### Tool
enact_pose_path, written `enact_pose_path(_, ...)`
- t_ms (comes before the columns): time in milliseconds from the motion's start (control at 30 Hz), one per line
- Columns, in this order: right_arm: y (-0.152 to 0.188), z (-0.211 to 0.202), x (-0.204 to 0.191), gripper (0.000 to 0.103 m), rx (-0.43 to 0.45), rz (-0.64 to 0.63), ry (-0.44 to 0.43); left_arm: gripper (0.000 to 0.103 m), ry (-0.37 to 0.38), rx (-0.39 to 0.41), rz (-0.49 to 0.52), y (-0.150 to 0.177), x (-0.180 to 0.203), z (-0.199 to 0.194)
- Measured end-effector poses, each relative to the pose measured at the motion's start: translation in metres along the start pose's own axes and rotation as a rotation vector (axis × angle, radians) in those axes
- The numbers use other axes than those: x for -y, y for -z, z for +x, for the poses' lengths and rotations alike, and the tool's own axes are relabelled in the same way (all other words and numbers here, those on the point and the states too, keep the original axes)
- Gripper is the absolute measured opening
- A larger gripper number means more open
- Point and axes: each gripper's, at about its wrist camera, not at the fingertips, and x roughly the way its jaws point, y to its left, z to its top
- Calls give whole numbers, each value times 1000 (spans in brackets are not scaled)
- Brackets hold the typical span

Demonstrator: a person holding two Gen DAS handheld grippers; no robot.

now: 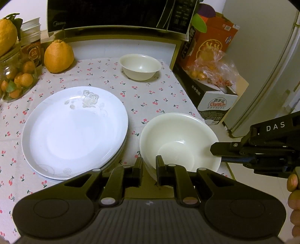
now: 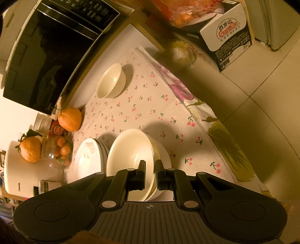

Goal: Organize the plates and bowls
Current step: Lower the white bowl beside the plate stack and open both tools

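A large cream bowl [image 1: 178, 142] sits at the near right of the cherry-print cloth [image 1: 105, 78], and it looks nested on a second bowl [image 2: 165, 154]. My left gripper [image 1: 149, 163] is shut on its near rim. My right gripper [image 1: 215, 154] comes in from the right and is shut on the right rim; in the right wrist view the rim of the bowl [image 2: 131, 150] runs between the fingers of that gripper [image 2: 151, 167]. To the left lies a stack of white plates [image 1: 75, 131] with a rose pattern. A small cream bowl [image 1: 139, 66] stands alone at the back.
A microwave [image 1: 112, 15] stands along the back. A big citrus fruit [image 1: 58, 56] and a jar of small oranges [image 1: 16, 78] are at the left. Off the table's right edge are cardboard boxes [image 1: 213, 105] and a fridge [image 1: 271, 56]. A hand [image 1: 292, 182] holds the right gripper.
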Motion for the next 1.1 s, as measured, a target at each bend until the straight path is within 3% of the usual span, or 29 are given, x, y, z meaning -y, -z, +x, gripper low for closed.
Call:
enact_pose_path(467,-3,-2,-4,16,12,-2,12,13,-7,-21,0,-2,-1,2)
enact_pose_path(700,-6,-9,-5,33,29,16,-15,15,14,-32,-6,-4,-4,1)
enact_pose_path(900,-7,-6,-5,39,29,21,-8,24,30,-40,-14,-5,-6,-1)
enact_pose_path(1000,-7,-6,-6,53,39,21,-12,36,38,-48,-18,-7,-6,-1)
enact_pose_path(1100,-7,-6,-8,56,45,20,-23,48,43,-48,-14,-10,-6,-3)
